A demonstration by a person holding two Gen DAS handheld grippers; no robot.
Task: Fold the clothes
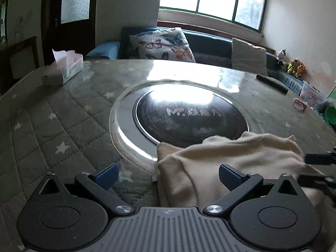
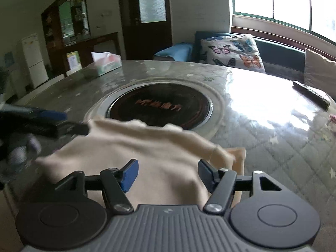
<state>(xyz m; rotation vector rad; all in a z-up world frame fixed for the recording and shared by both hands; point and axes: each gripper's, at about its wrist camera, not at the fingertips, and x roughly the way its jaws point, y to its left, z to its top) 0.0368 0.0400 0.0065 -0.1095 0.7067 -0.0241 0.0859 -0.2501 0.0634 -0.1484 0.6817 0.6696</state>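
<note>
A cream garment (image 1: 226,163) lies folded on the quilted table, its far edge over the rim of the round hotplate (image 1: 189,115). My left gripper (image 1: 168,176) stands wide open above the garment's left edge, blue pads clear of the cloth. In the right wrist view the same cream garment (image 2: 147,153) fills the near middle. My right gripper (image 2: 167,175) is open over it, with the cloth below the pads and nothing pinched. The left gripper's fingers (image 2: 52,116) show blurred at the left of the right wrist view.
A tissue box (image 1: 68,65) stands at the table's far left. A black remote (image 1: 273,83) lies far right, beside a pink hair tie (image 1: 299,104). A sofa with a butterfly cushion (image 1: 161,45) runs behind the table. Bare quilted cover (image 1: 52,126) spreads to the left.
</note>
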